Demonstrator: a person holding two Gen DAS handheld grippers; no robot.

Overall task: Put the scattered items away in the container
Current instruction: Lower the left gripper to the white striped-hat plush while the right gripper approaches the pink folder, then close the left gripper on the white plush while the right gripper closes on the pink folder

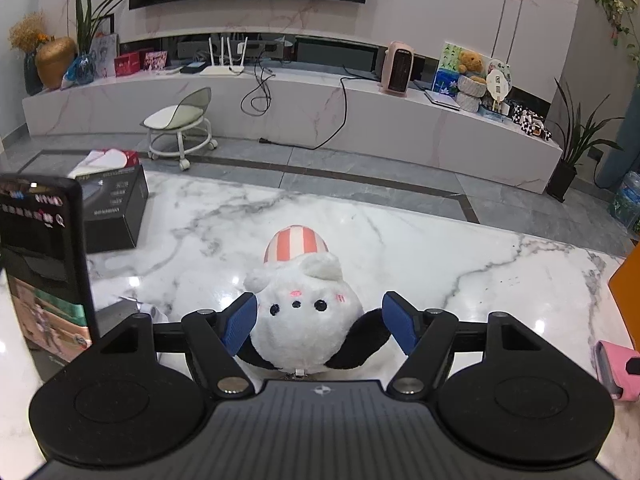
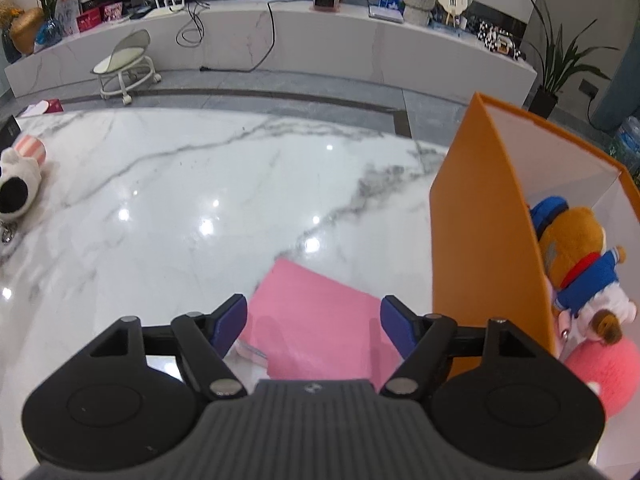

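Both grippers released over the marble table (image 2: 180,200).
The left gripper (image 1: 319,322) straddles a white plush cat (image 1: 304,320) without pressing; the right gripper (image 2: 313,326) gapes above a pink booklet (image 2: 316,320) beside the orange box (image 2: 480,240).

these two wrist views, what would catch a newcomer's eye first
In the left wrist view, a white plush cat with a pink-striped hat lies on the marble table, right between the open jaws of the left gripper. In the right wrist view, the tall orange box stands at the right, with a brown teddy bear in blue clothes inside it. A flat pink item lies on the marble under the open right gripper.
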